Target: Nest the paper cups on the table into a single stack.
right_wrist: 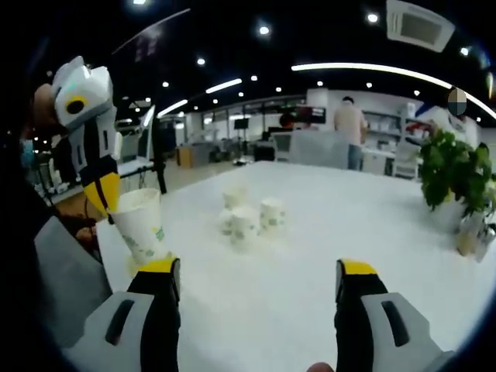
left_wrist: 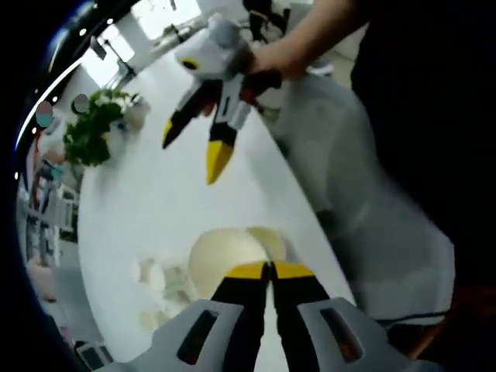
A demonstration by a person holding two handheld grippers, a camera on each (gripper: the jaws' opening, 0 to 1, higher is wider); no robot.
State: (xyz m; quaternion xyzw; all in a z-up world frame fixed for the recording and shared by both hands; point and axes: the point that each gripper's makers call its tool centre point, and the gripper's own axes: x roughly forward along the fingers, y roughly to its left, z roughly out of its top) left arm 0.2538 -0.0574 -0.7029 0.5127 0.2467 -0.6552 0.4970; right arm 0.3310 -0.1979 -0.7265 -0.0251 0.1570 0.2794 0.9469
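My left gripper (left_wrist: 270,267) is shut on the rim of a white paper cup (left_wrist: 229,256), and I look down into its open mouth. In the right gripper view the same cup (right_wrist: 141,221), with a green print, hangs upright over the table's near left edge from the left gripper (right_wrist: 108,203). My right gripper (right_wrist: 256,271) is open over the white table (right_wrist: 372,225), nothing between its jaws. In the left gripper view it (left_wrist: 191,159) hovers open, held by a hand. A small cluster of paper cups (right_wrist: 246,215) stands mid-table, blurred in the left gripper view (left_wrist: 159,291).
A potted green plant (right_wrist: 453,170) (left_wrist: 89,136) stands at one end of the table beside a small vase (right_wrist: 467,236). A grey chair (left_wrist: 364,194) sits at the table's edge. A person (right_wrist: 349,124) stands far back in the office.
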